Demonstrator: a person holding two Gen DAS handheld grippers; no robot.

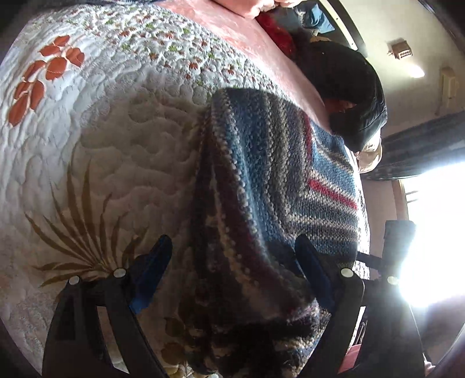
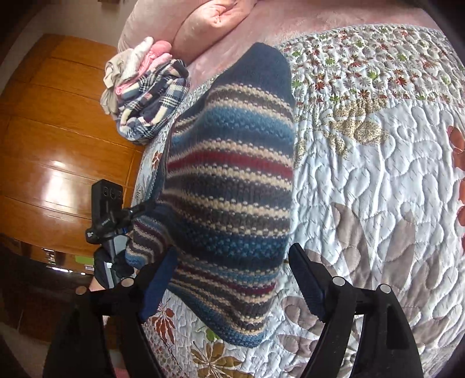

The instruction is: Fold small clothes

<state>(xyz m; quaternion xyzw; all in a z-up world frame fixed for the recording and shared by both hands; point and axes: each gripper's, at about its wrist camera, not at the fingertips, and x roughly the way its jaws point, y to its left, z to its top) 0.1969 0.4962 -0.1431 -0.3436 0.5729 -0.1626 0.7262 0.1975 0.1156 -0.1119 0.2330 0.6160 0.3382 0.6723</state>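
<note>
A striped knit sweater (image 1: pixel 279 180) in blue, cream, grey and red lies on the quilted bedspread (image 1: pixel 116 139). Its near part is bunched up and raised between the fingers of my left gripper (image 1: pixel 232 250), whose jaws stand wide open around the fabric. In the right wrist view the sweater (image 2: pixel 232 174) stretches away toward the pink pillows, one fold lifted at its left edge beside the left gripper (image 2: pixel 130 213). My right gripper (image 2: pixel 232 264) hangs open over the sweater's near end, nothing pinched between its fingers.
A pile of small clothes (image 2: pixel 145 96), plaid, pink and beige, sits at the bed's far left edge by a pink pillow (image 2: pixel 209 23). A wooden wardrobe (image 2: pixel 58 130) stands left of the bed. A dark jacket (image 1: pixel 348 87) lies at the far side; a window (image 1: pixel 436 232) glares.
</note>
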